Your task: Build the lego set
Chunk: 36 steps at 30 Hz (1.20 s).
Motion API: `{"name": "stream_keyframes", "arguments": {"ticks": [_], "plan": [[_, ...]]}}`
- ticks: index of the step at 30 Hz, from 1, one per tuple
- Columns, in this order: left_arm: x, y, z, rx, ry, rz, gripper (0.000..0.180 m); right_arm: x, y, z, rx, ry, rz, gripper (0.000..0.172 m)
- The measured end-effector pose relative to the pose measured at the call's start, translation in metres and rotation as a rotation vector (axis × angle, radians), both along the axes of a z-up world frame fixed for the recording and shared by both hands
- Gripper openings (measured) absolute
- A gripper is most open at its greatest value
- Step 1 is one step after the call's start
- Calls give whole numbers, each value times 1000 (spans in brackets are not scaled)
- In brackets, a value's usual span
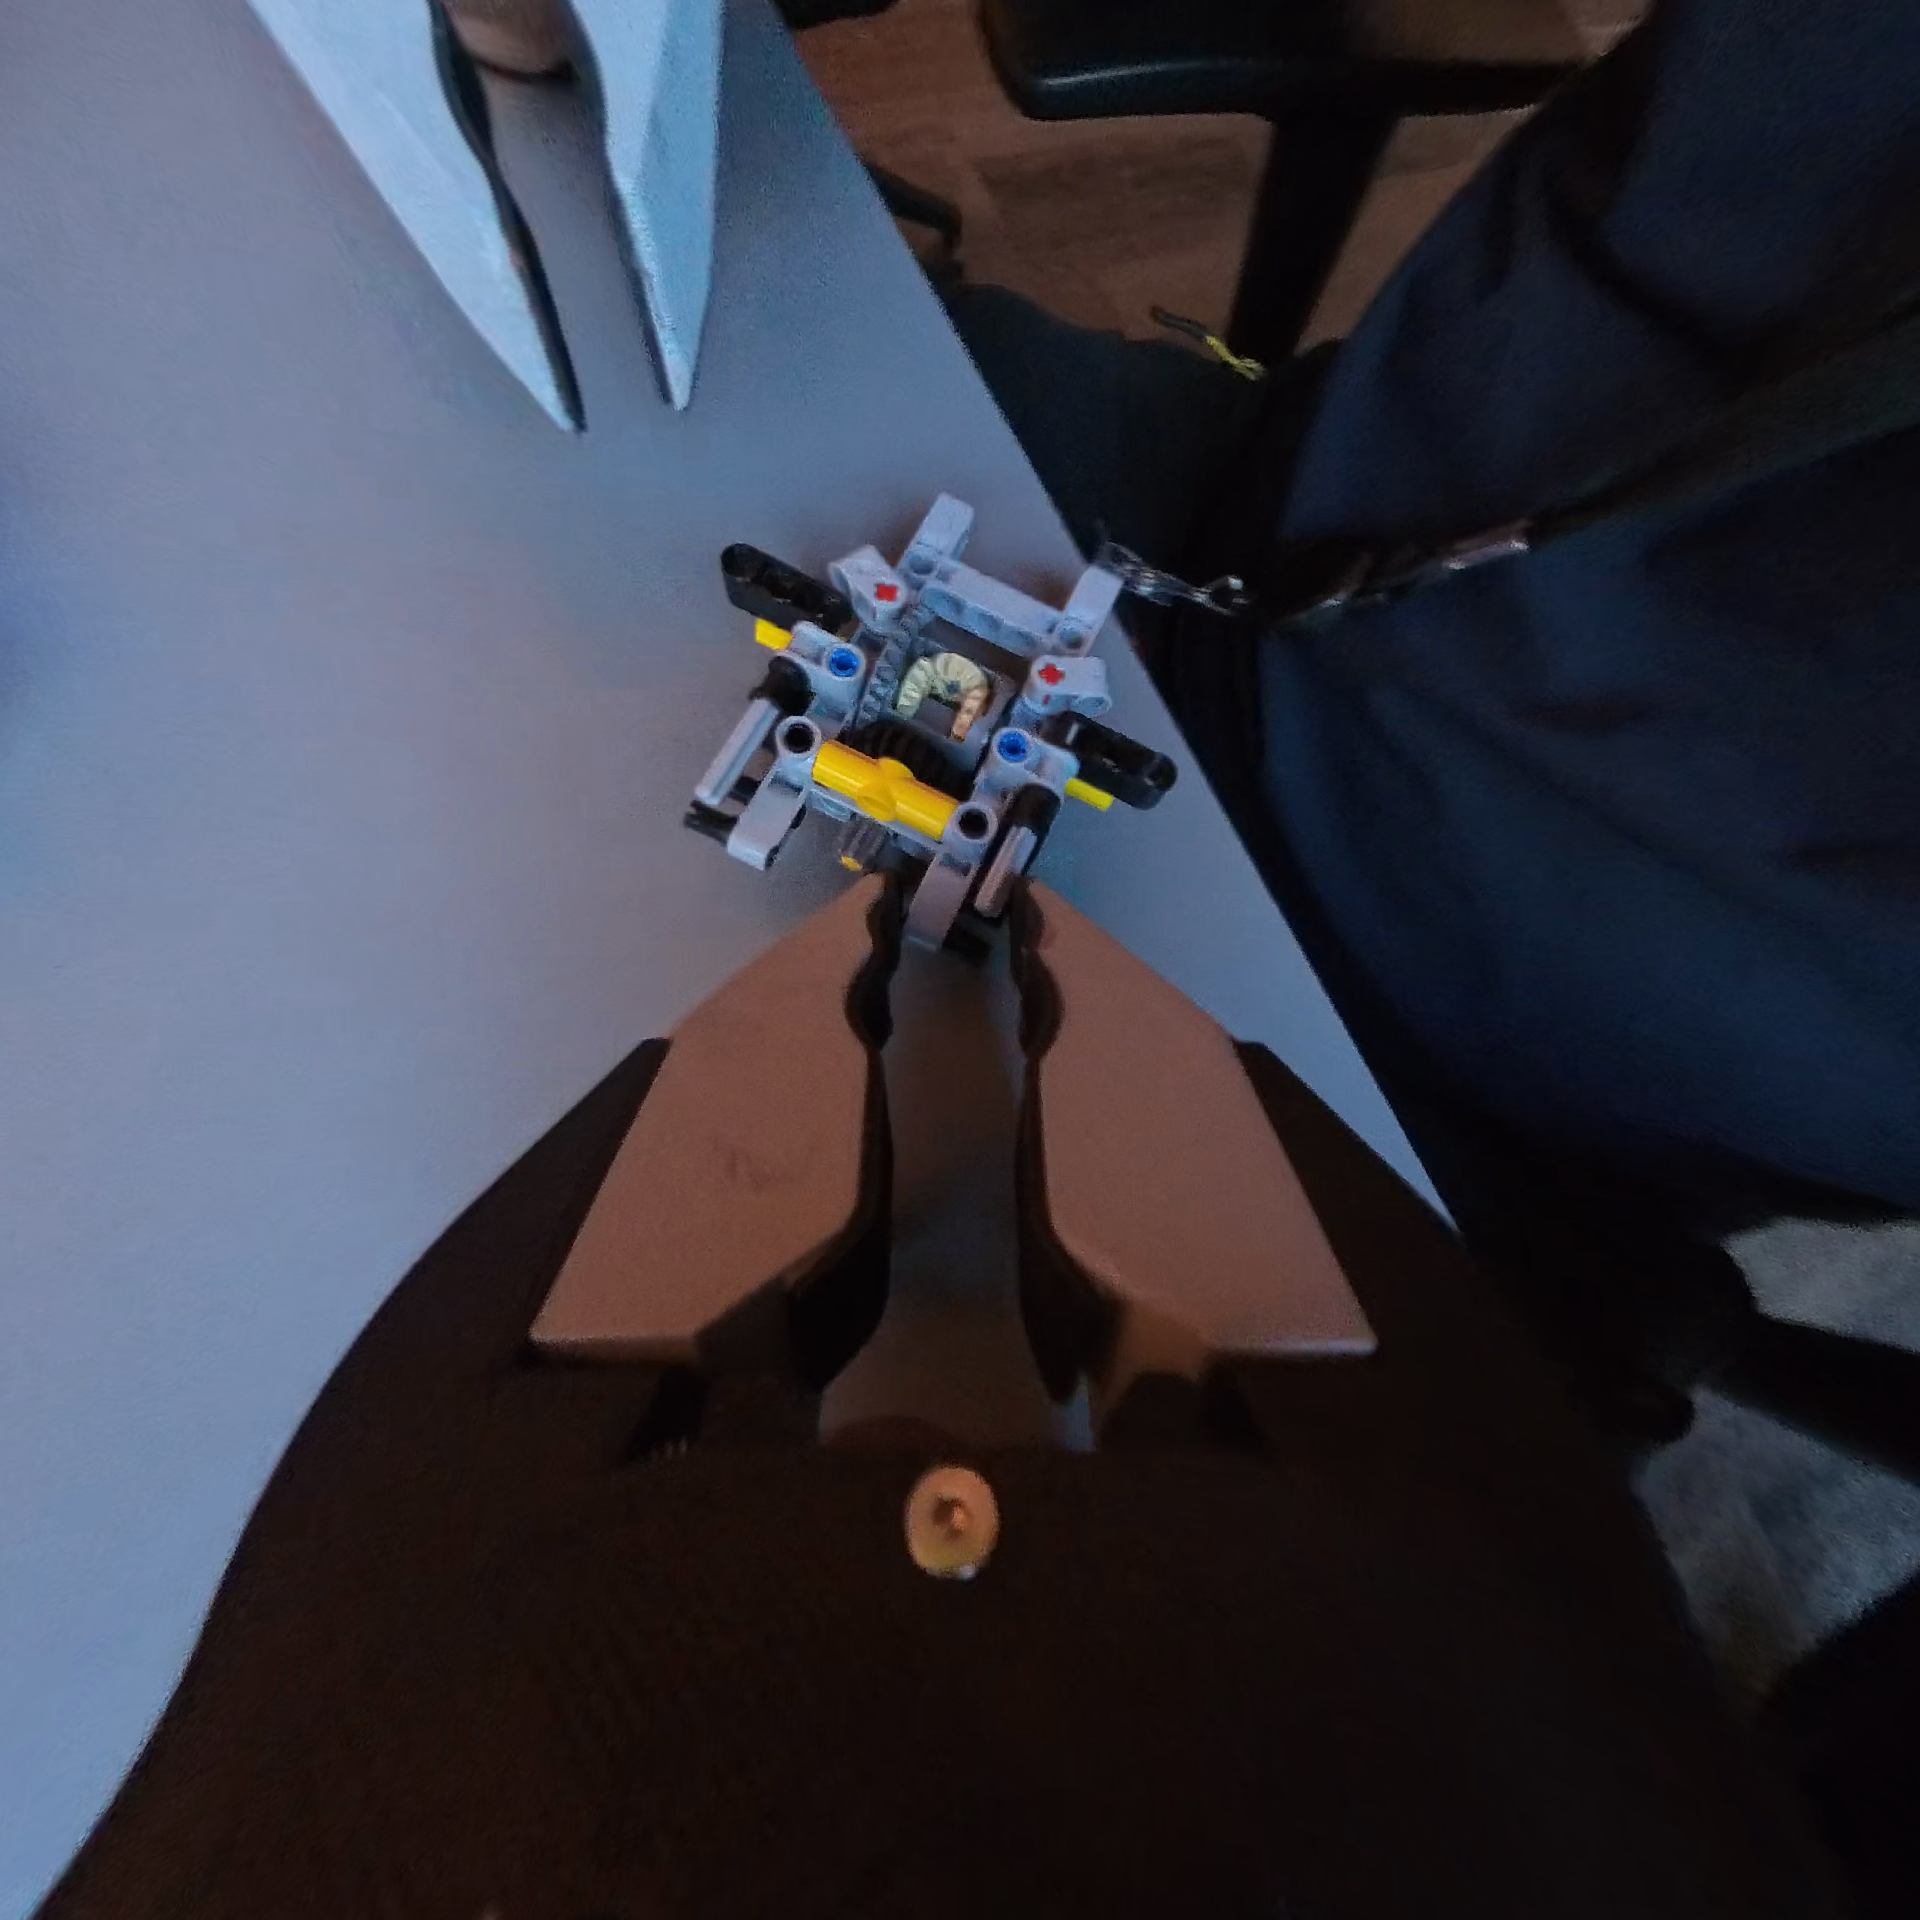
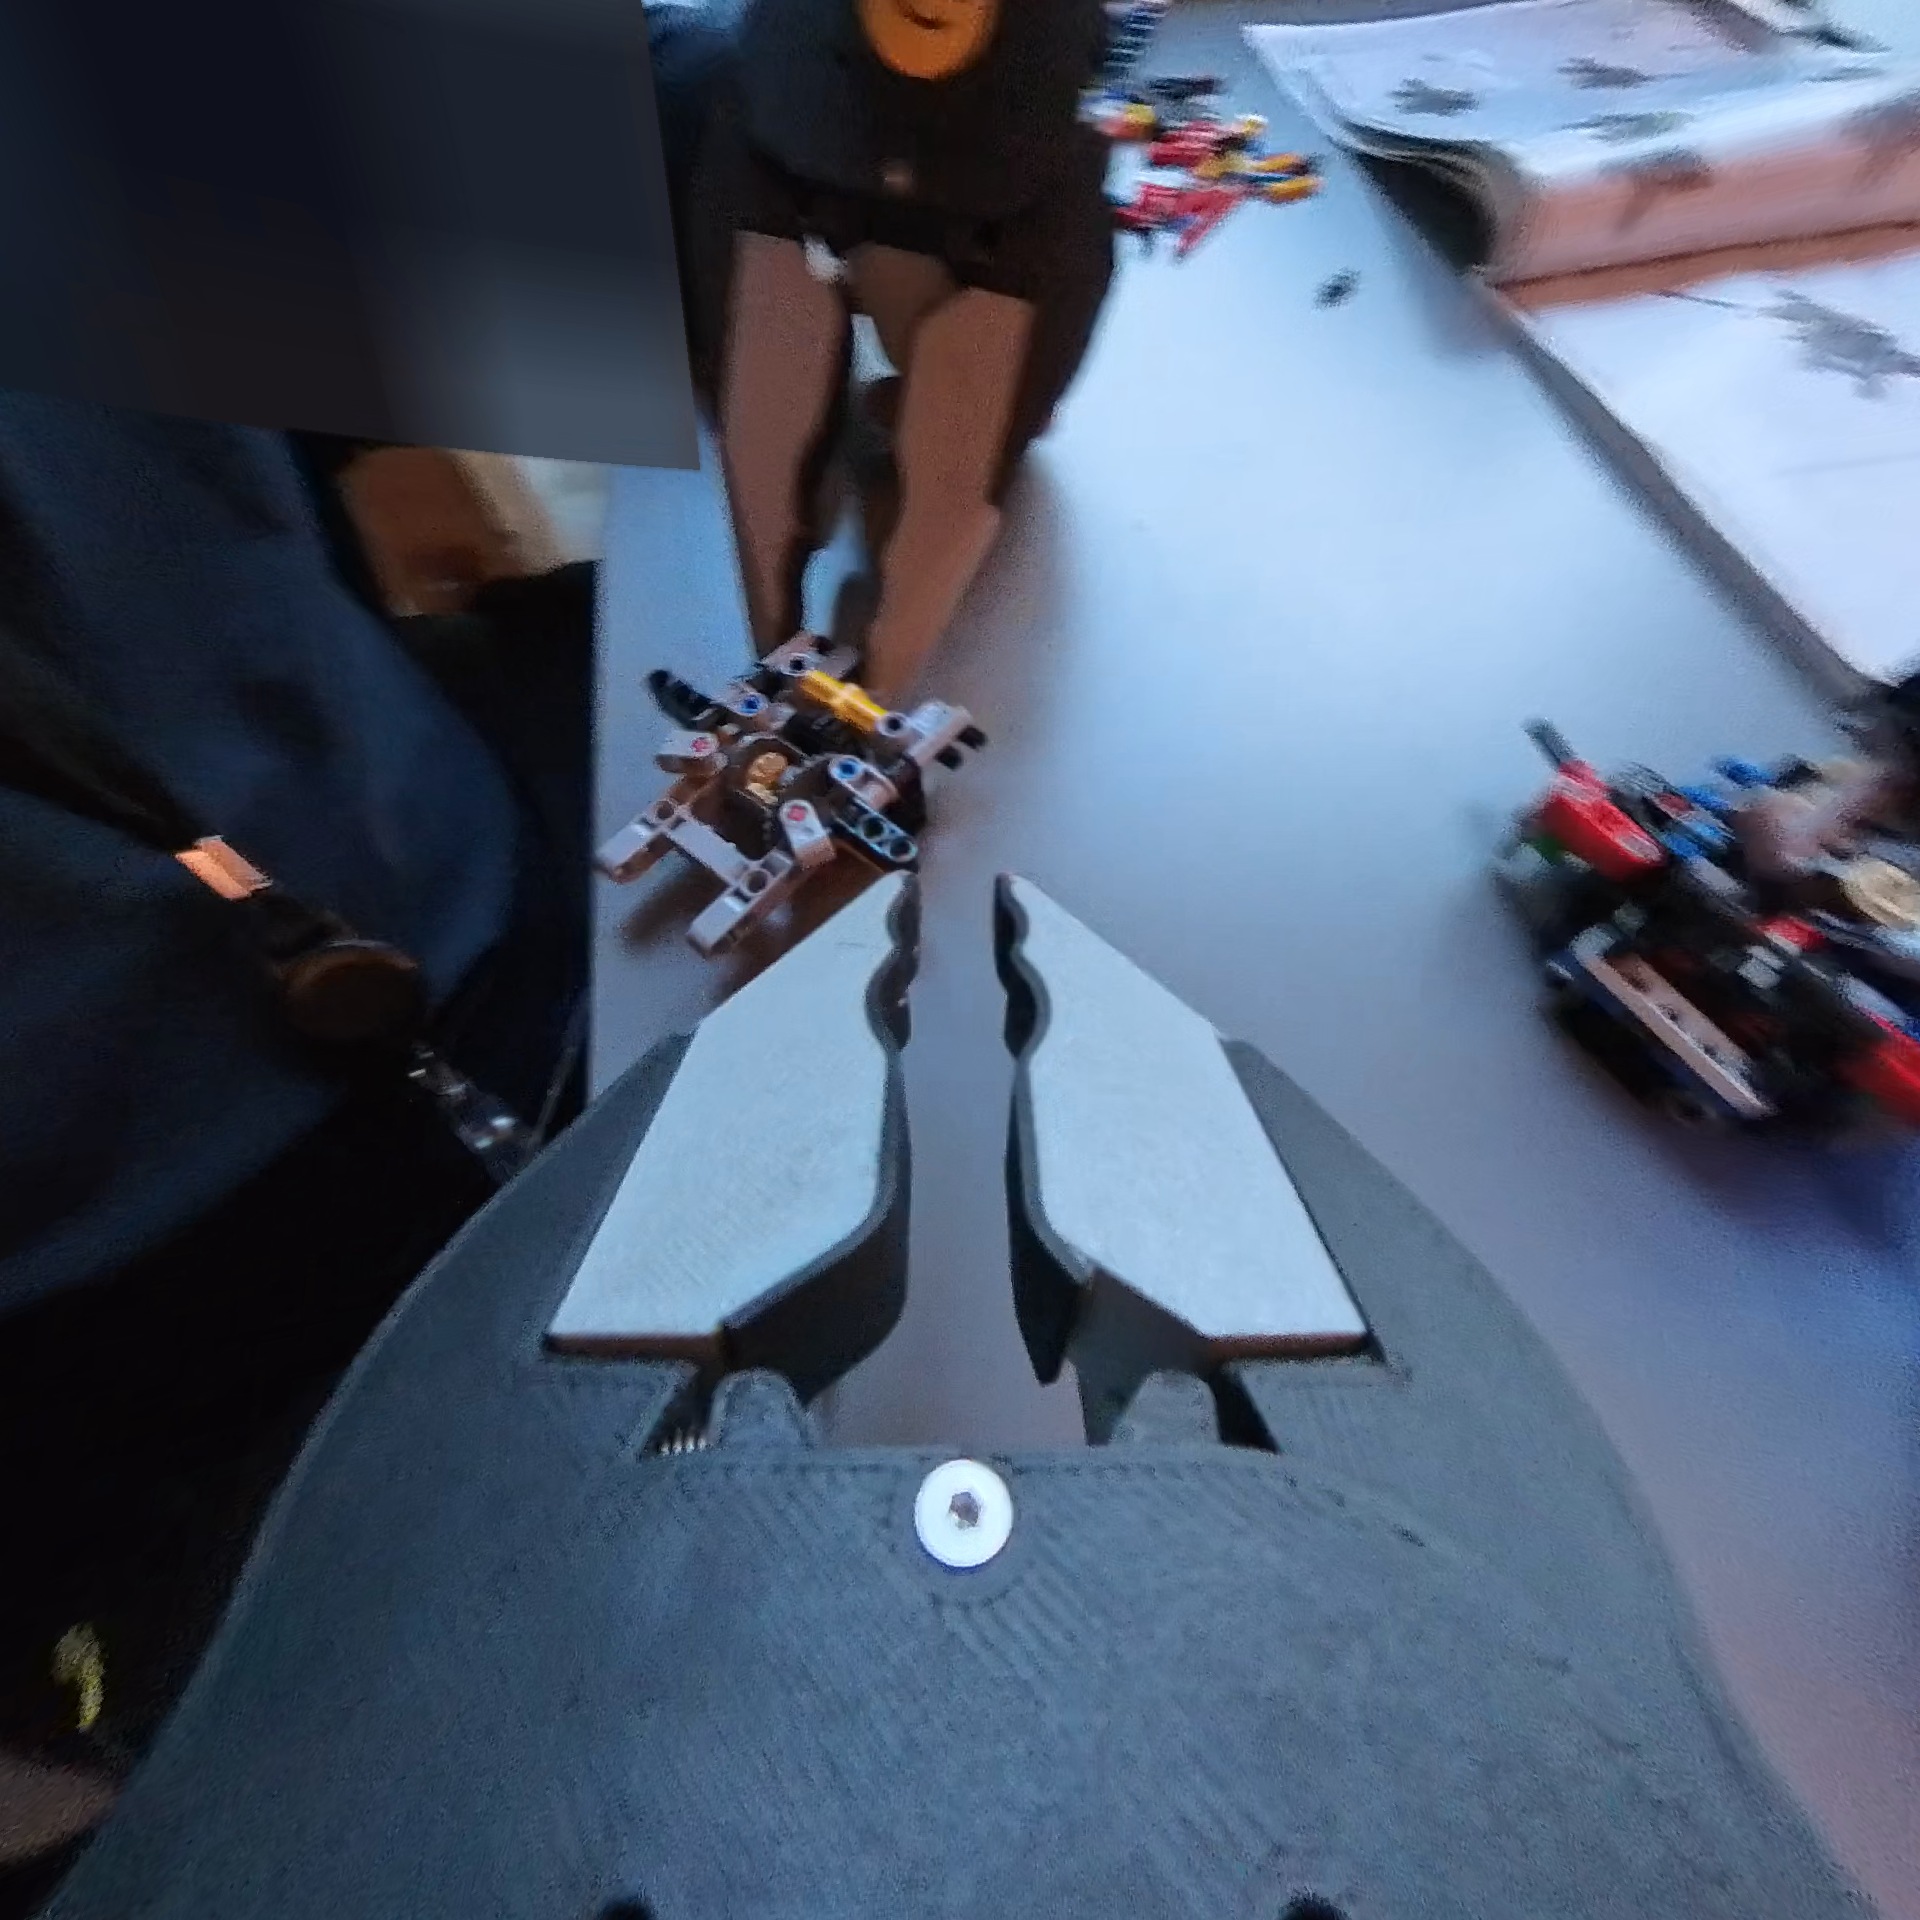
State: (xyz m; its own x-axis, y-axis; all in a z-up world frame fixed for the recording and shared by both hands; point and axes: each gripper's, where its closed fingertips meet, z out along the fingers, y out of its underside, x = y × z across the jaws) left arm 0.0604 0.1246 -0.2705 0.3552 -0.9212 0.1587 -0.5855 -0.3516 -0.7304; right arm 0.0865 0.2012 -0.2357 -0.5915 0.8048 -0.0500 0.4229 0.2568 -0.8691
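assembly: grey toy-brick gear assembly (image 1: 914,707) with yellow connector (image 1: 883,787), black beams, blue and red pins; sits on the grey counter (image 1: 312,727) near its edge
left gripper (image 1: 951,904): jaws clamped on a grey beam at the assembly's near end, both pads against it
right gripper (image 2: 956,894): jaws narrowly parted, nothing between them, just beside the assembly
surroundings: half-built red and blue brick model (image 2: 1714,935) well apart, loose coloured bricks (image 2: 1195,166) far off, open booklet (image 2: 1662,156)
containers: none visible
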Motion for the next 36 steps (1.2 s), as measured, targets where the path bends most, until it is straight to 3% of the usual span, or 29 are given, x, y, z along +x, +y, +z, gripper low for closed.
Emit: {"name": "stream_keyframes", "arguments": {"ticks": [1,3,6,9,11,12,17,19,22,25,28,32,36], "plan": [[0,-4,0,-17,-8,-28,17,0,-8,0,-20,-14,61,11],[-2,-6,0,-11,-5,-54,17,-5,-18,-7,12,-44,133,29],[-5,-8,0,7,3,-77,17,-10,-35,-22,111,-70,228,36],[-9,-15,0,-1,0,-133,18,-17,-44,-26,186,-34,269,29],[-14,-16,0,-16,-3,-178,17,-14,-55,-26,190,-47,310,9],[-18,-14,0,-40,-10,-184,18,-14,-58,-28,203,-60,314,7],[-39,3,4,-196,-69,-17,22,-22,-60,-36,237,-100,187,5],[-46,8,5,-115,-63,69,38,-23,-60,-37,240,-104,131,5],[-38,0,11,-59,-93,115,45,-25,-58,-37,272,-83,69,5],[-31,-3,2,-5,-10,133,52,-25,-60,-37,268,-86,60,7],[-24,-9,1,8,2,88,35,-28,-57,-35,243,-99,35,9],[-22,-11,1,11,2,72,34,-26,-57,-36,253,-95,32,10],[-23,-11,2,-15,-15,72,33,-23,-48,-36,276,-89,-14,24]]}}
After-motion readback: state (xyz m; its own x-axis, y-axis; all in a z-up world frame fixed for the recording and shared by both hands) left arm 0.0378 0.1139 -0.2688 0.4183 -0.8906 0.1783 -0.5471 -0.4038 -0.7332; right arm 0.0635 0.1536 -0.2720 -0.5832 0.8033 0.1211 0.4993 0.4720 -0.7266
